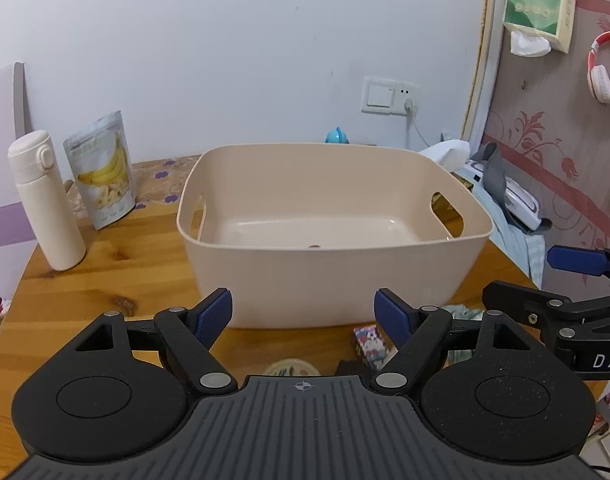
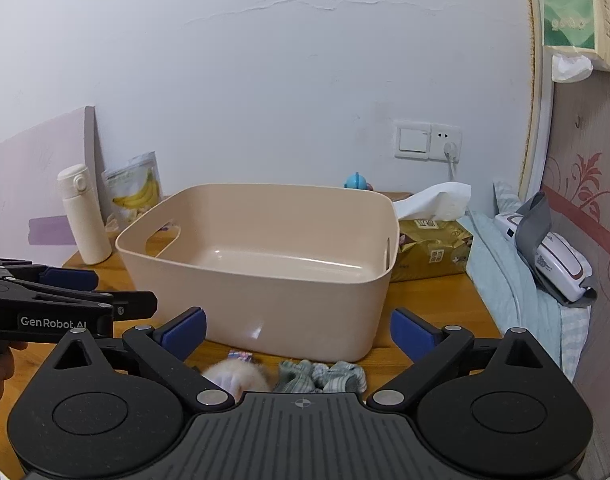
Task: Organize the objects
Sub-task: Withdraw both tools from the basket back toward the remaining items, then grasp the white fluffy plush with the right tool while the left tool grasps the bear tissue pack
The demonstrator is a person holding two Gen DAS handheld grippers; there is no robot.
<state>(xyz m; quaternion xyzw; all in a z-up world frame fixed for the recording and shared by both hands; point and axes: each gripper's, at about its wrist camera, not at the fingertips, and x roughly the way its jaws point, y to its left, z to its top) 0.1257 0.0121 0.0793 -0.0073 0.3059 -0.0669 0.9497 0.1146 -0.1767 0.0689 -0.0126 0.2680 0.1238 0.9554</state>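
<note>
A beige plastic bin (image 1: pixel 333 280) with two cut-out handles stands in the middle of the round wooden table (image 1: pixel 105 272). A tiny red speck lies on its floor. My left gripper (image 1: pixel 303 312) hangs open just before the bin's near wall, holding nothing. Below it lie a small colourful packet (image 1: pixel 369 342), a round tin (image 1: pixel 291 368) and a green striped cloth (image 1: pixel 465 314). My right gripper (image 2: pixel 299 328) is open and empty too, above the striped cloth (image 2: pixel 321 376), a fluffy pale thing (image 2: pixel 233 376) and the packet (image 2: pixel 241 356). The bin (image 2: pixel 265 304) stands straight ahead of it.
A white flask (image 1: pixel 45 200) and a banana-chip bag (image 1: pixel 103 168) stand at the back left. Right of the bin are a gold tissue pack (image 2: pixel 433 248), a light blue cloth and a white device with a grey strap (image 2: pixel 545 256). A blue toy (image 2: pixel 357 182) sits behind.
</note>
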